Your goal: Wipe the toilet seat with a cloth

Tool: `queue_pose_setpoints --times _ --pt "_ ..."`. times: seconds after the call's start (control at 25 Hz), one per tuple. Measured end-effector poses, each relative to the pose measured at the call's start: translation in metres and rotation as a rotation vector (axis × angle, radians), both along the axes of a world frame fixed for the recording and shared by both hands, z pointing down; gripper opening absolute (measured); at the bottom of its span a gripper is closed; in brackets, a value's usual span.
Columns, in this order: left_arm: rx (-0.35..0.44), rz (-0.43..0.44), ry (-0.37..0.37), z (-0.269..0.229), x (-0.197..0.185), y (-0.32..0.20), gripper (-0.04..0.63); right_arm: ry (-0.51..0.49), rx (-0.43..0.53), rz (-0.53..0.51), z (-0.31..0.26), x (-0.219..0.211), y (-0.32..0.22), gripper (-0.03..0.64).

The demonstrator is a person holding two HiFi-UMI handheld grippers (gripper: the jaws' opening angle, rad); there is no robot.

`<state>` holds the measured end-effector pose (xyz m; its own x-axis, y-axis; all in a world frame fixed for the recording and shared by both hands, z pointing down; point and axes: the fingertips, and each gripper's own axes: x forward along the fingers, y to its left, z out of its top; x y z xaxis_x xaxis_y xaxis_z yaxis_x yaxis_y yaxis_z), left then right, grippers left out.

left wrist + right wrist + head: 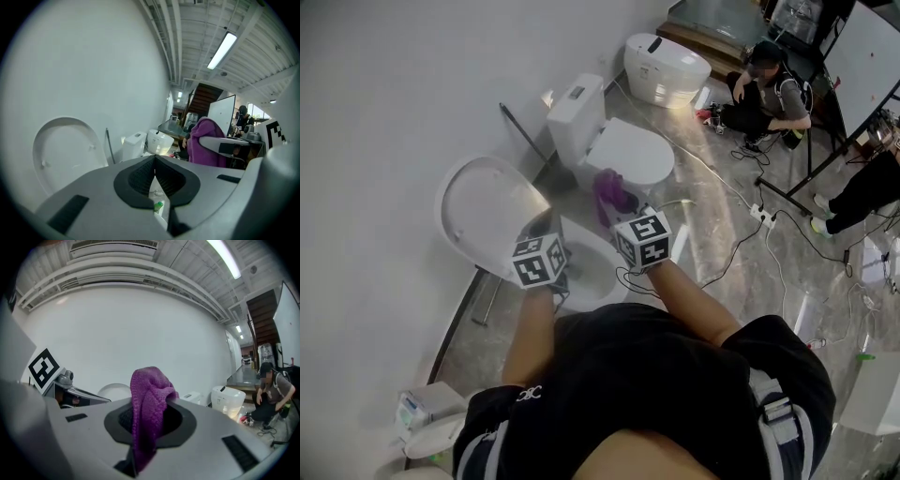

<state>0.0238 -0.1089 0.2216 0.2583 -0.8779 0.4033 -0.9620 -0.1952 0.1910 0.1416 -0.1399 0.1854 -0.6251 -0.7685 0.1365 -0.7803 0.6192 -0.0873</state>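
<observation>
Near toilet bowl (pixel 589 261), right gripper (pixel 625 217) clamps purple cloth (pixel 147 416); left gripper (pixel 154 165) closed, empty.

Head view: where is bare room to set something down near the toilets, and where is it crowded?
The closed lid of the second toilet is bare. The floor strip between the wall and the near toilet looks free but narrow. Right of the toilets it is crowded: cables and a power strip lie there, a crouching person beyond.

No words or numbers are being shown legibly. Only coded square markers are being displayed, on the left gripper (pixel 154 174) and the right gripper (pixel 146 420).
</observation>
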Motion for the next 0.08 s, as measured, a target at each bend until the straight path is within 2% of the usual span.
queue_pose_setpoints --times 0.08 --pt "-0.003 -0.004 0.002 0.0018 -0.0045 -0.0002 0.009 0.017 0.018 -0.004 -0.001 -0.0045 -0.0005 0.052"
